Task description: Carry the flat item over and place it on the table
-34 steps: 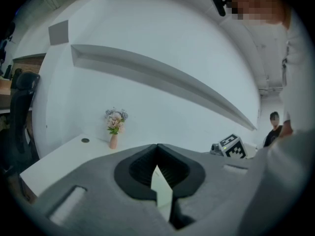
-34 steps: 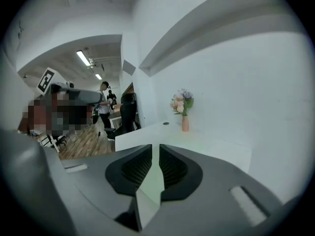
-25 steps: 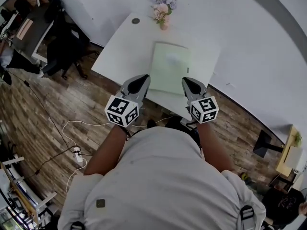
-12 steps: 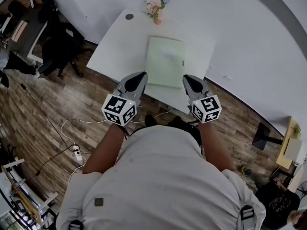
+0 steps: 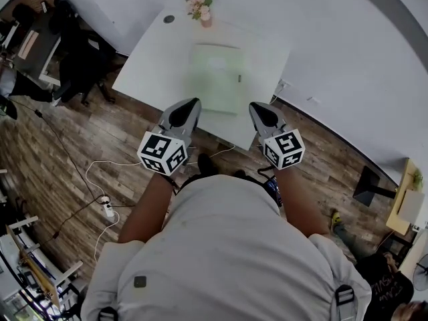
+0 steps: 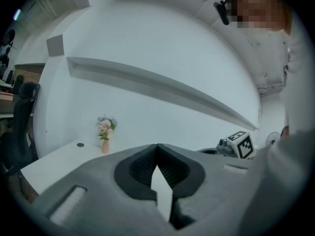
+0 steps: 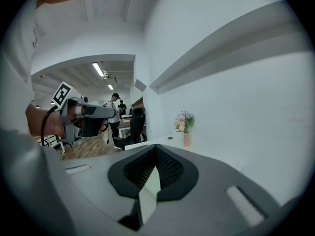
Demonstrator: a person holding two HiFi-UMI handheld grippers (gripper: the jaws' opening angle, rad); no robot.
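While the left gripper (image 5: 191,104) and right gripper (image 5: 256,107) are each pinching a near corner, the green sheet (image 5: 215,79) is sticking out ahead between them, over the table (image 5: 152,65).

Office: desks (image 5: 35,40), office chairs (image 5: 79,57)

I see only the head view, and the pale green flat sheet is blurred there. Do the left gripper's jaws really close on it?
Observer: Yes. The left gripper view shows the left gripper closed on a thin edge of the pale green flat sheet.
Operator: And the other side?
Observer: The right gripper is shut on the sheet's edge too.
Operator: Is somebody near the white table?
Observer: The right gripper view shows a person standing far off, beyond a black office chair.
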